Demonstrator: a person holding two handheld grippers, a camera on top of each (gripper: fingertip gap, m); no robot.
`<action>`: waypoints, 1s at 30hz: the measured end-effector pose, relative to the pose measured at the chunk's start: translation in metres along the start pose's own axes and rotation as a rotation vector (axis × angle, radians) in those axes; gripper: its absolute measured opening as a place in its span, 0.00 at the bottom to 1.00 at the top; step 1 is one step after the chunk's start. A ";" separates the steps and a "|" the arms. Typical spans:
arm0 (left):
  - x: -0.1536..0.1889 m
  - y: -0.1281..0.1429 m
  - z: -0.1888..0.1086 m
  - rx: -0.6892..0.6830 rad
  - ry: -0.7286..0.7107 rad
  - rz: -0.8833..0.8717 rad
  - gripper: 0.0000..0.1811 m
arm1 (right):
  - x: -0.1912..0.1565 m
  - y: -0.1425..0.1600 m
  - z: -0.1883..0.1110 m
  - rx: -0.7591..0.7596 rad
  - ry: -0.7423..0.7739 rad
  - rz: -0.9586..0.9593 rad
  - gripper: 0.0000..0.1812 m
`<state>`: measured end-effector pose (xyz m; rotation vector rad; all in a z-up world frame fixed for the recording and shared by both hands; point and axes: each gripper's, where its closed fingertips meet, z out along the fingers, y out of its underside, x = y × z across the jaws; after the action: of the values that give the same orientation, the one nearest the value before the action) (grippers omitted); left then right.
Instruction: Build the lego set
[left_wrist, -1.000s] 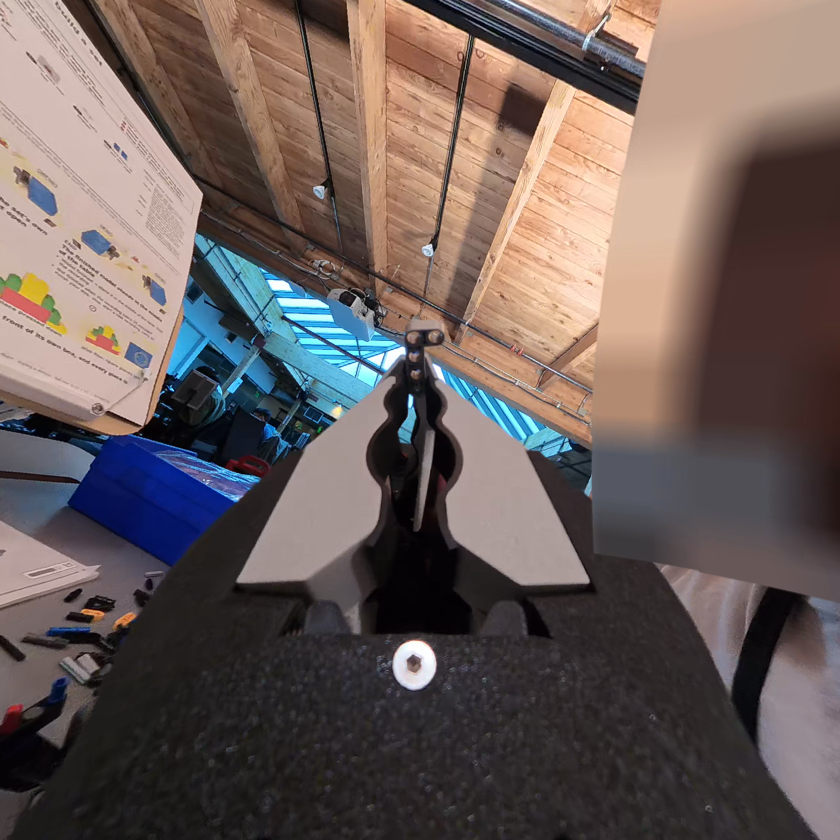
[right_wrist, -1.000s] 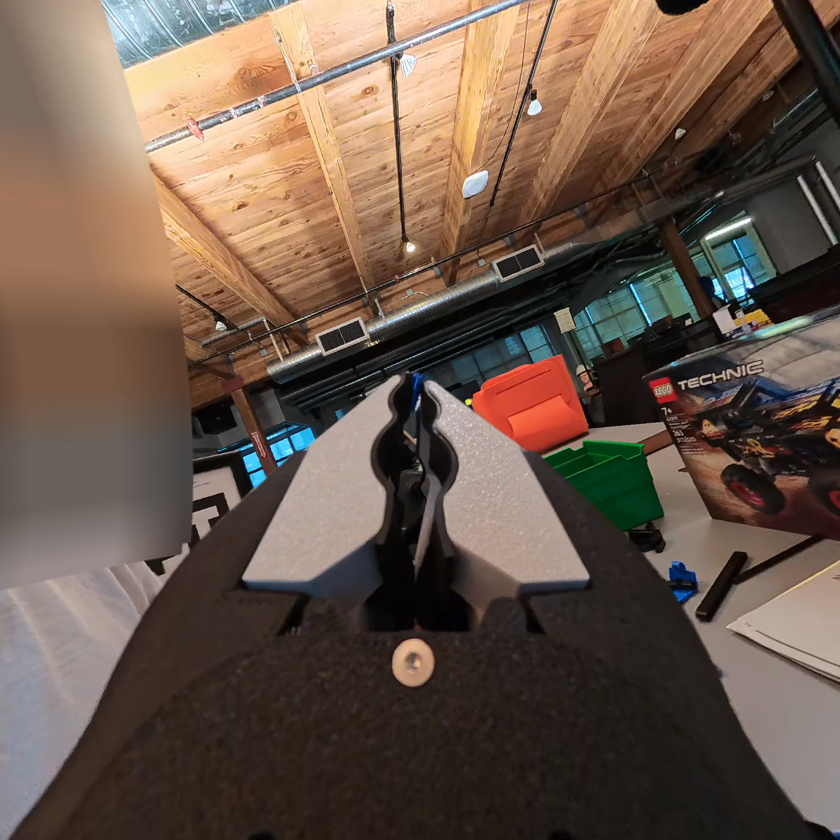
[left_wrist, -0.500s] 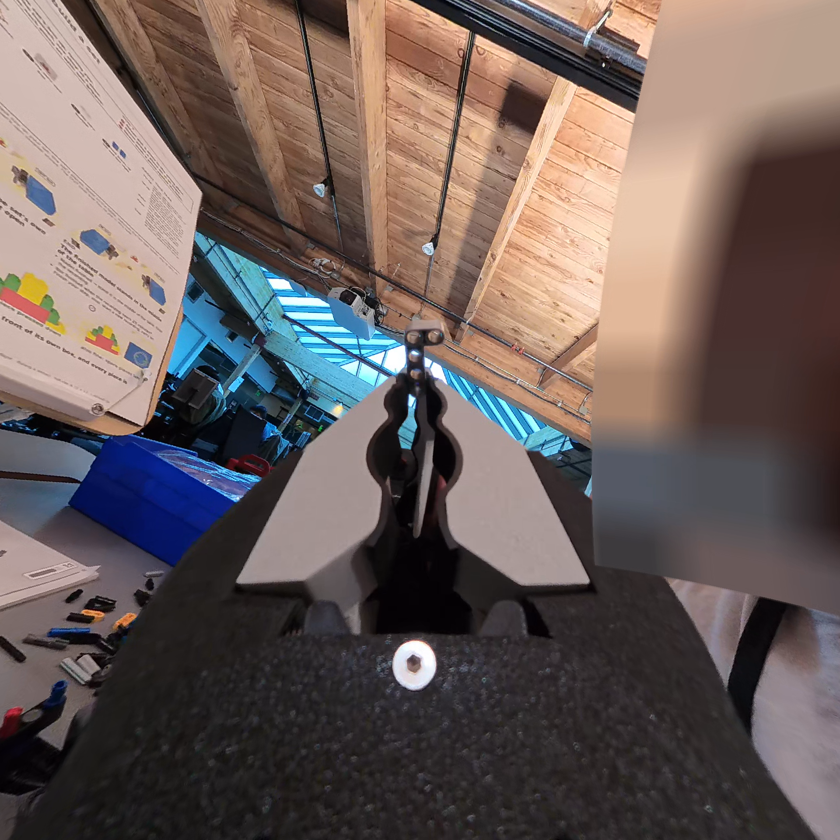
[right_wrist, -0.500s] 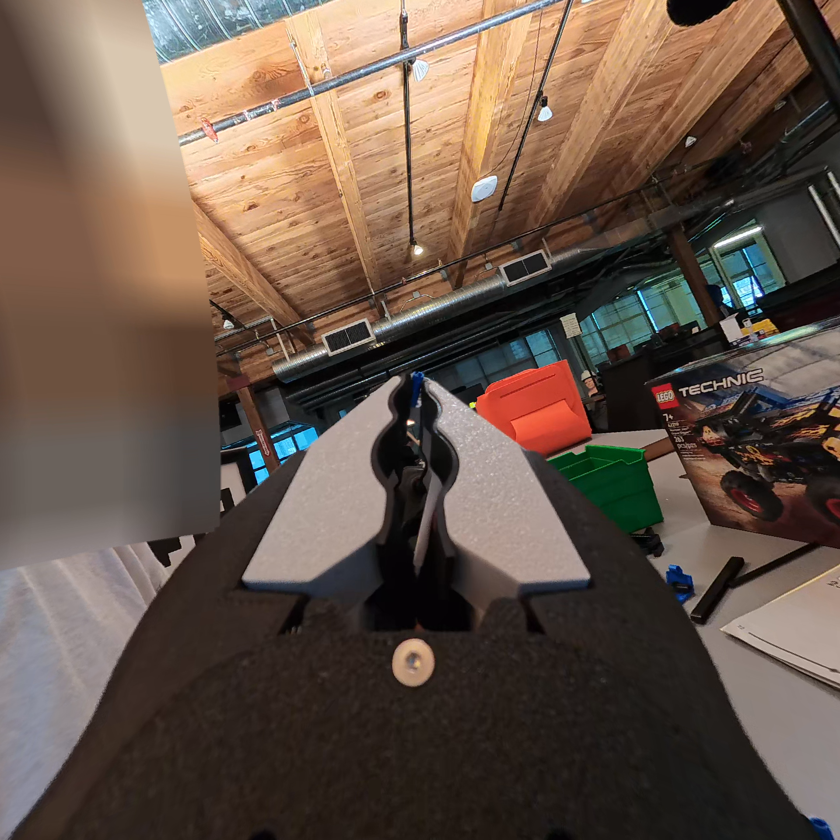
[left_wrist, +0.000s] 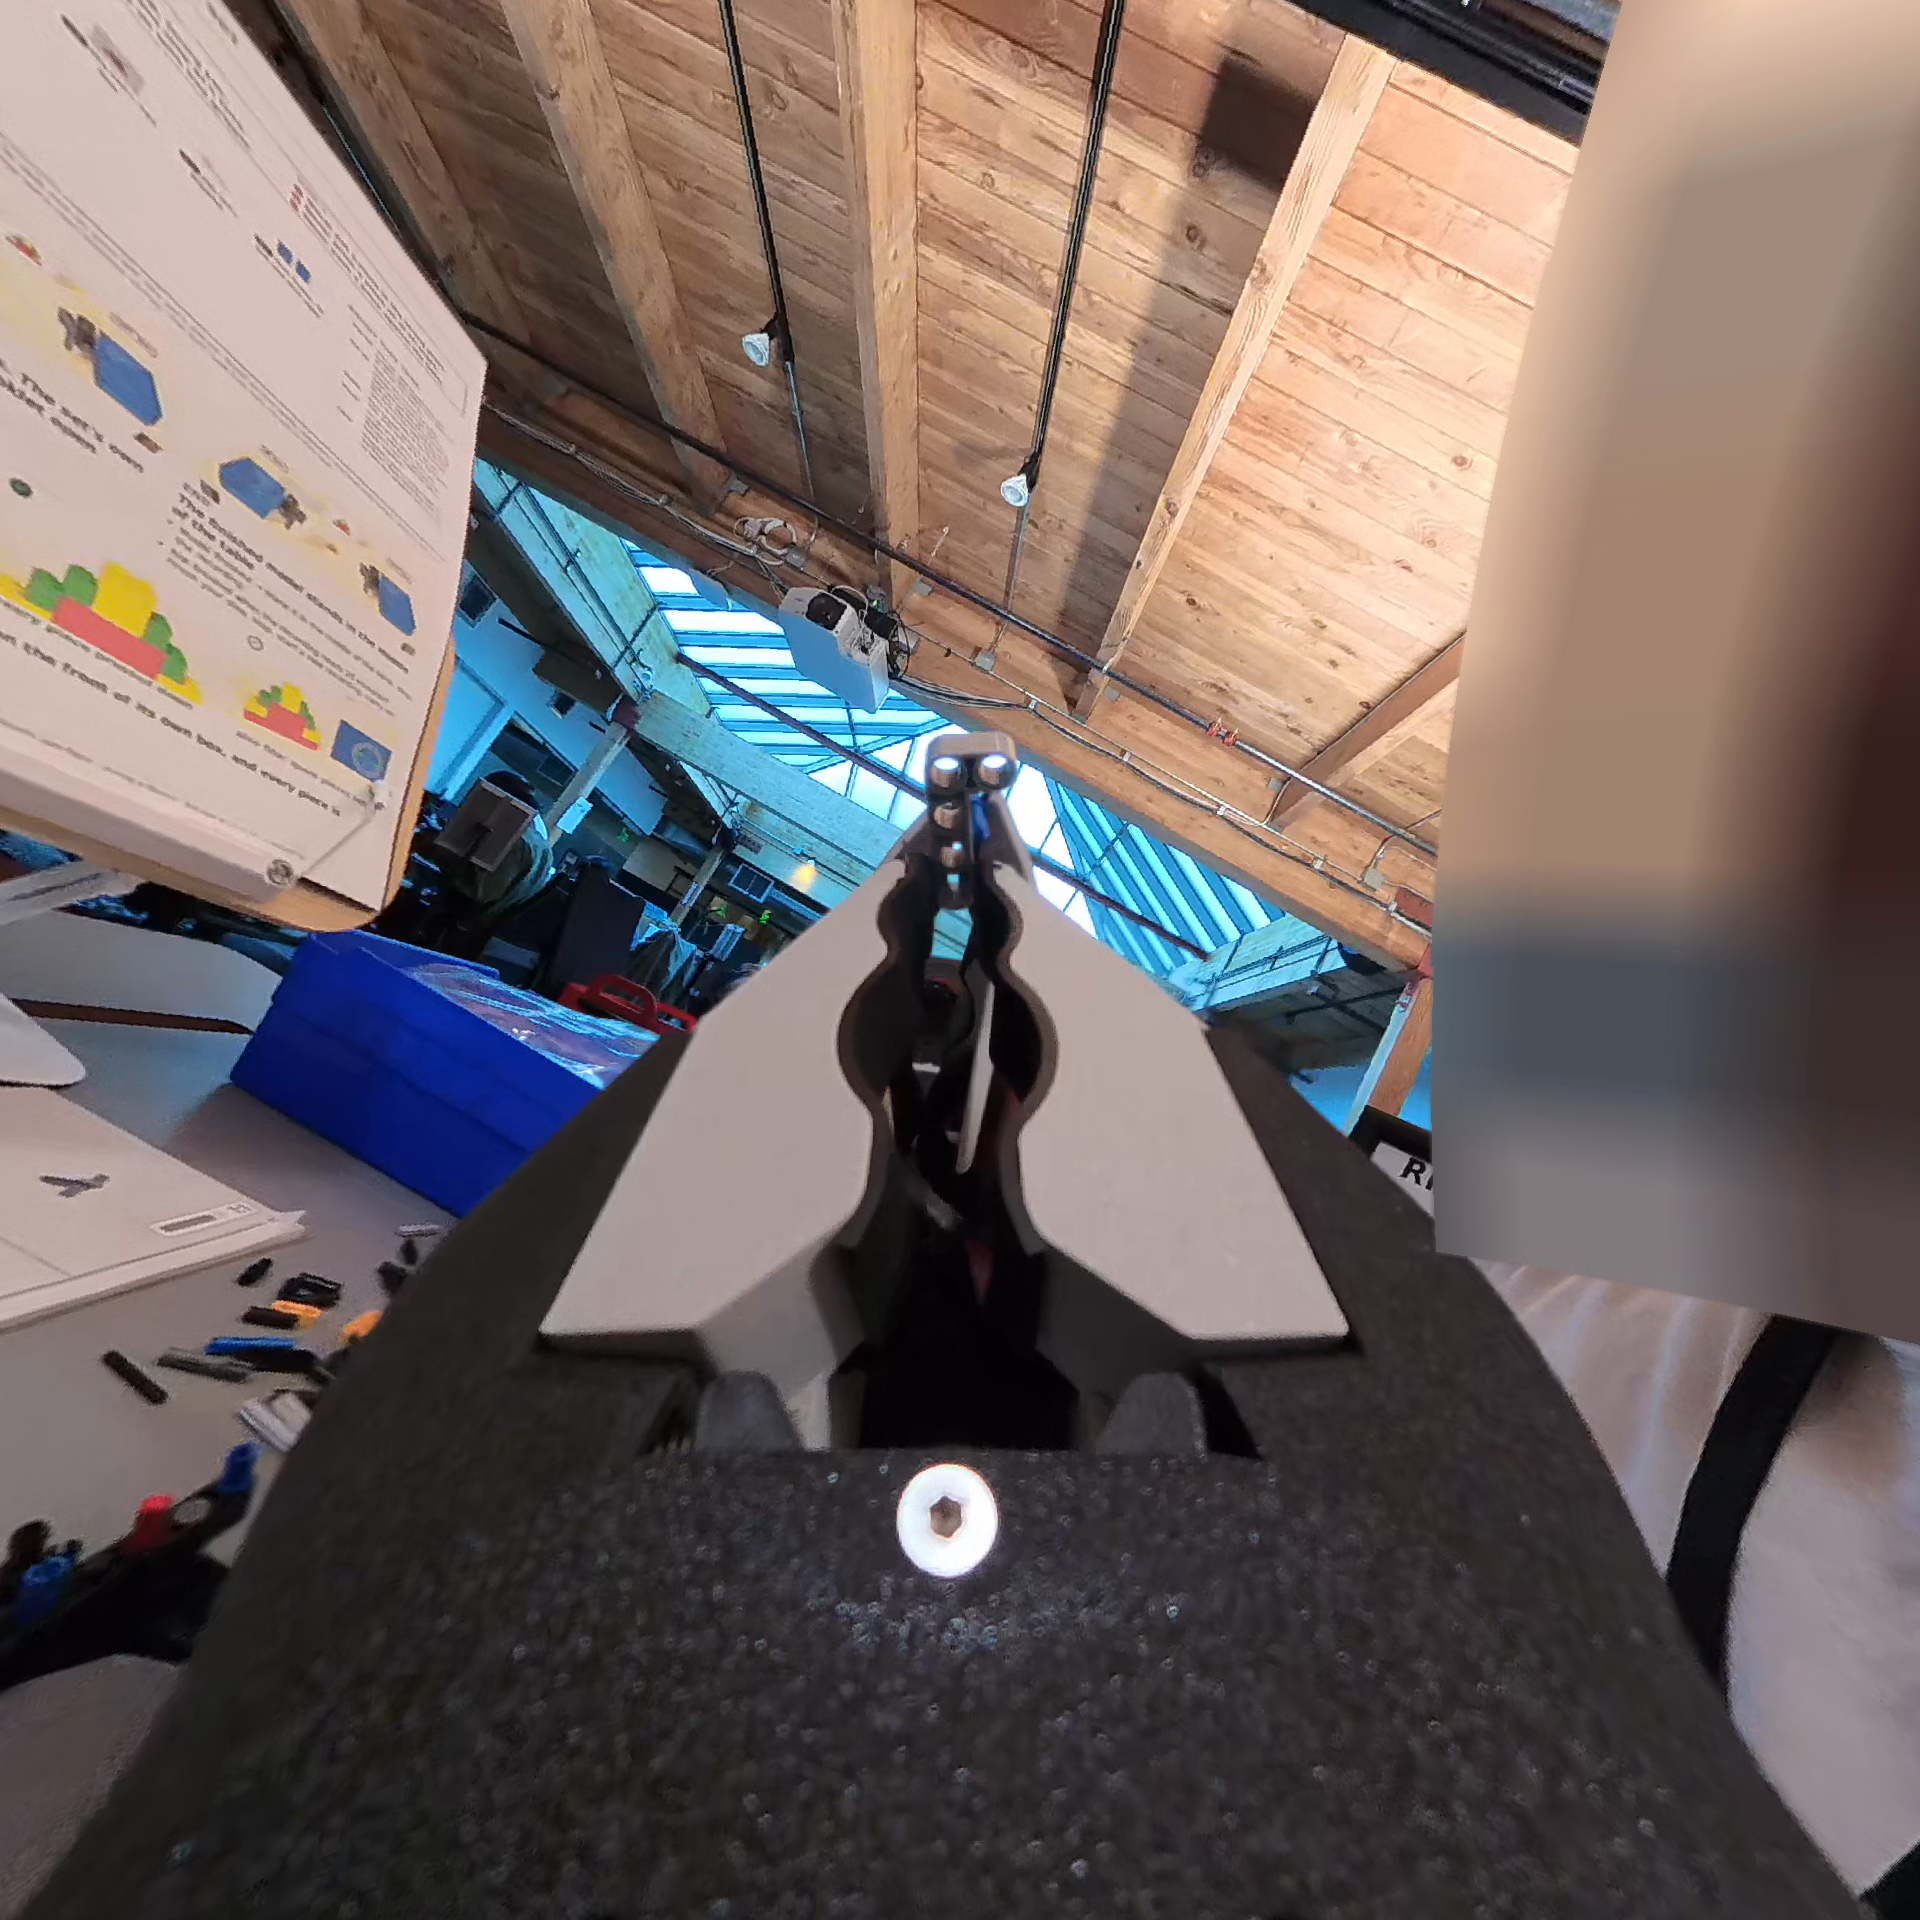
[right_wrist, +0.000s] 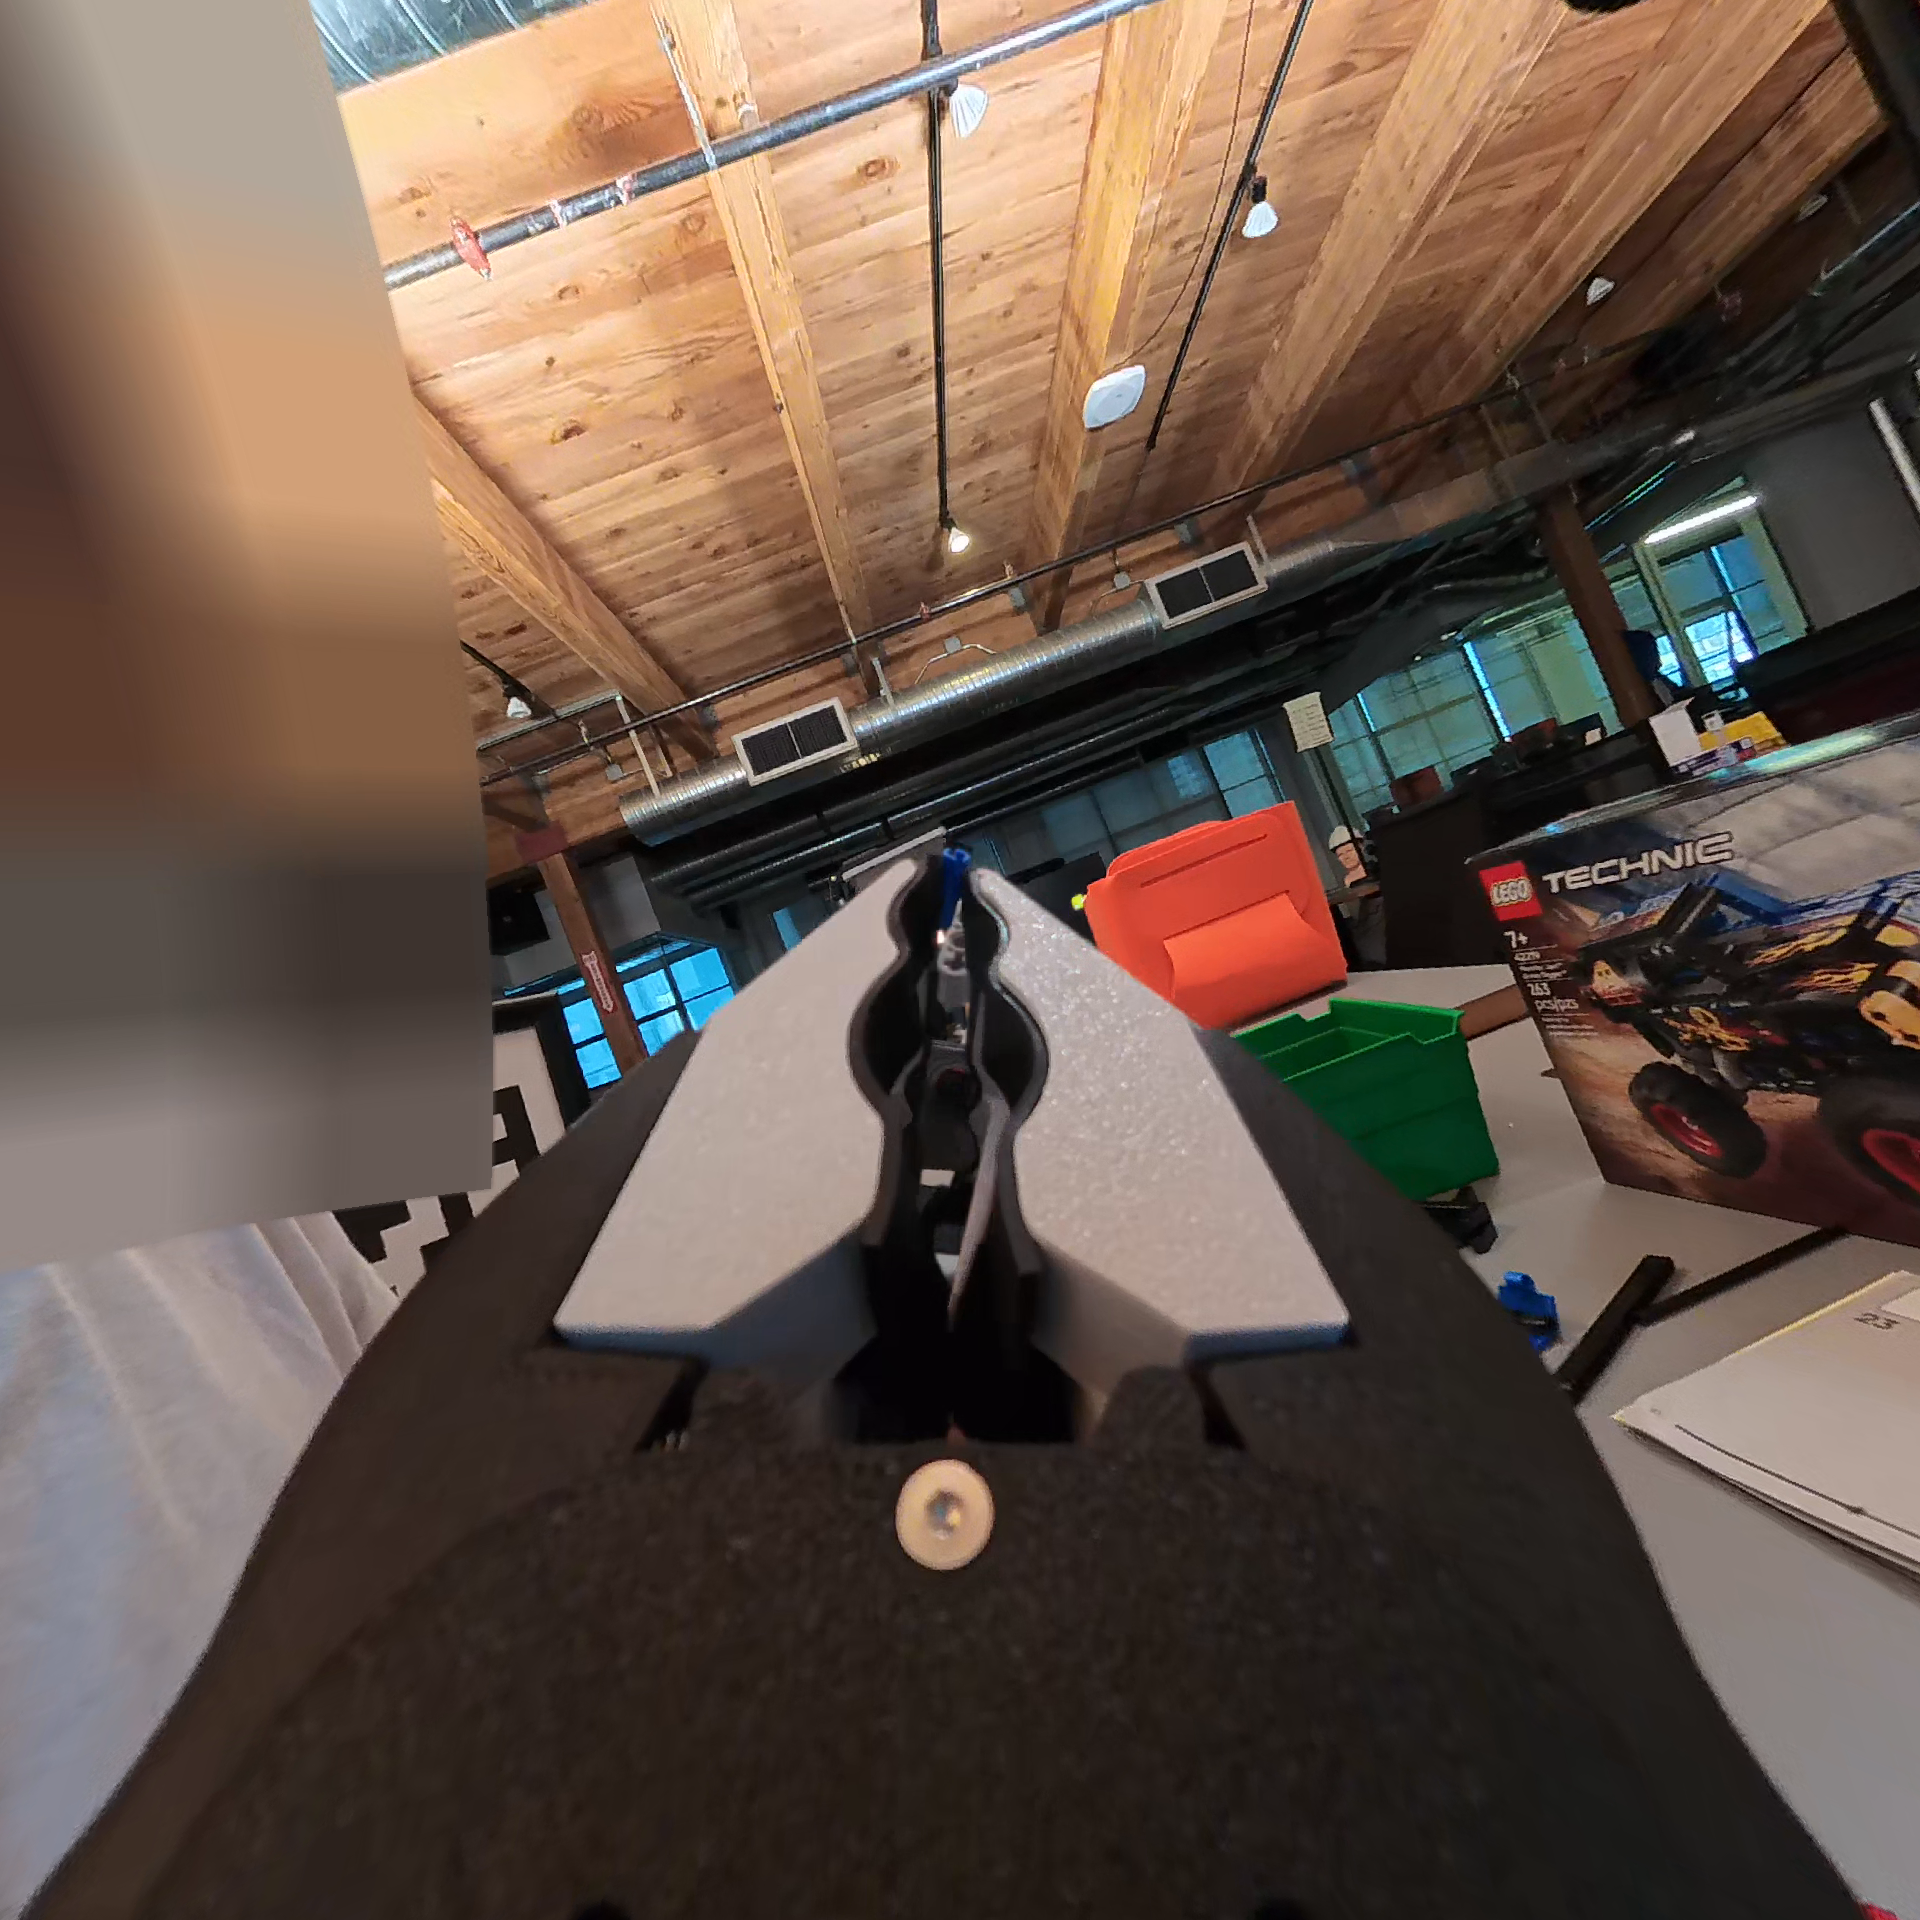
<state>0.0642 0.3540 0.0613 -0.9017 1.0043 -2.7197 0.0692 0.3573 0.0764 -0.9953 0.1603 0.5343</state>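
Both grippers point up toward the wooden ceiling. My left gripper (left_wrist: 958, 868) is shut on a small grey L-shaped beam with holes (left_wrist: 966, 769) that sticks up past its tips; a blue bit shows beside it. My right gripper (right_wrist: 948, 883) is shut on a blue pin (right_wrist: 952, 868) whose end pokes out above the tips. Loose small pieces (left_wrist: 265, 1340) lie on the grey table at the lower left of the left wrist view. A blue piece (right_wrist: 1525, 1299) and a black beam (right_wrist: 1605, 1314) lie on the table in the right wrist view.
A blue bin (left_wrist: 416, 1060), a booklet (left_wrist: 114, 1226) and a tilted instruction board (left_wrist: 208, 436) are on the left. An orange holder (right_wrist: 1216, 925), a green bin (right_wrist: 1382, 1091), the set's box (right_wrist: 1745, 1018) and paper sheets (right_wrist: 1787, 1423) are on the right. A person's white shirt (right_wrist: 156, 1455) is close behind. My left and right fingertips are right by each other.
My right gripper has swung left and tilted up a little, so the box and bins slid right. My left gripper has held almost still with the grey beam.
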 end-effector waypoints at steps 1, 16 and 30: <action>0.000 0.002 0.001 0.003 0.004 -0.015 0.03 | -0.001 0.003 0.002 -0.010 -0.001 -0.005 0.01; 0.010 -0.002 0.001 0.032 0.056 -0.021 0.03 | -0.004 0.003 0.001 0.010 -0.014 -0.010 0.01; 0.007 -0.006 -0.001 0.045 0.052 -0.031 0.03 | -0.001 0.008 -0.002 -0.033 0.023 -0.102 0.01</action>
<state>0.0582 0.3577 0.0679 -0.8501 0.9417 -2.7933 0.0642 0.3585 0.0696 -1.0366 0.1212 0.4333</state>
